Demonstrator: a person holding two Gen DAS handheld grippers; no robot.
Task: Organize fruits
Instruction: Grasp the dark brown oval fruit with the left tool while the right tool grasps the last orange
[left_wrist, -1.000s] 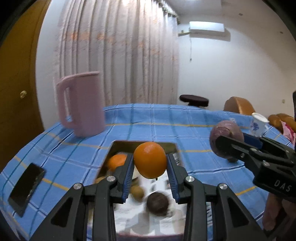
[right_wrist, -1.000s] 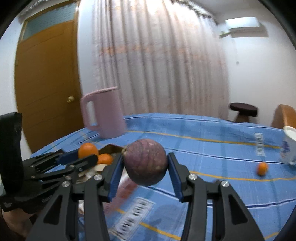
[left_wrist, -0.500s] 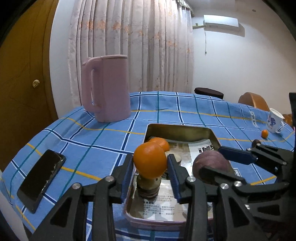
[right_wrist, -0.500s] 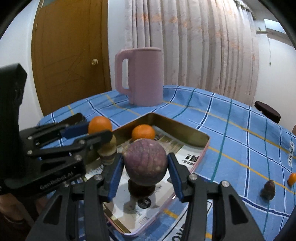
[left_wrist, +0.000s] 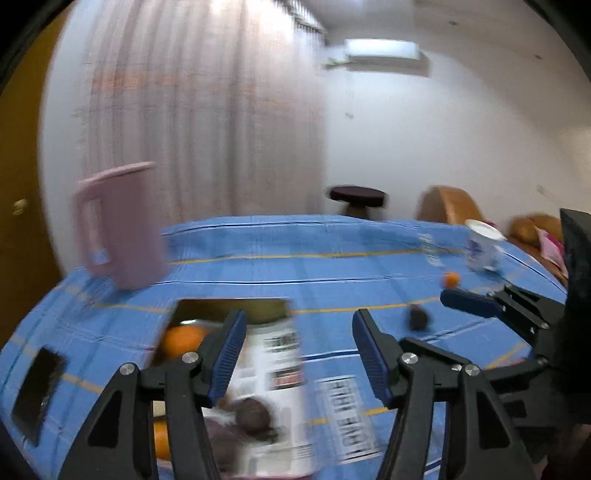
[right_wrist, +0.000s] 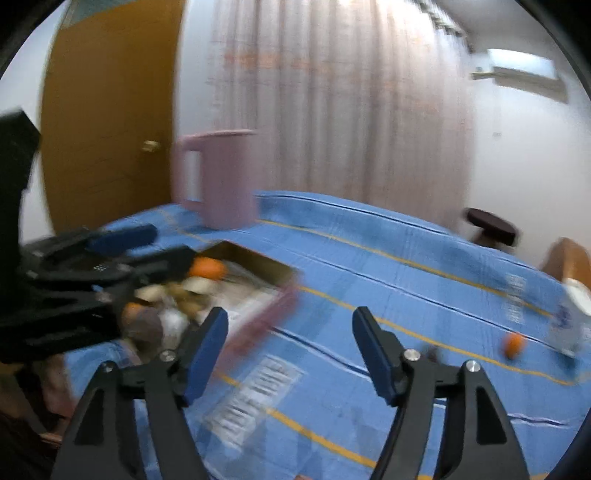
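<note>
A metal tray (left_wrist: 229, 306) lined with newspaper sits on the blue checked tablecloth and holds oranges (left_wrist: 183, 339) and dark round fruits (left_wrist: 253, 413). It also shows in the right wrist view (right_wrist: 258, 264), with an orange (right_wrist: 207, 267) and a purple fruit (right_wrist: 142, 326) inside. My left gripper (left_wrist: 297, 354) is open and empty above the tray's right side. My right gripper (right_wrist: 290, 350) is open and empty to the right of the tray. A small orange (left_wrist: 450, 279) and a dark small fruit (left_wrist: 417, 317) lie loose on the cloth. Both views are blurred.
A pink jug (left_wrist: 118, 225) stands behind the tray at the left. A black phone (left_wrist: 37, 384) lies near the left table edge. A white mug (left_wrist: 482, 245) stands at the far right. A stool (left_wrist: 356, 197) and chairs are beyond the table.
Both grippers have opened and let go: the orange and the purple fruit now lie in the tray. Both grippers have lifted and swung to the right.
</note>
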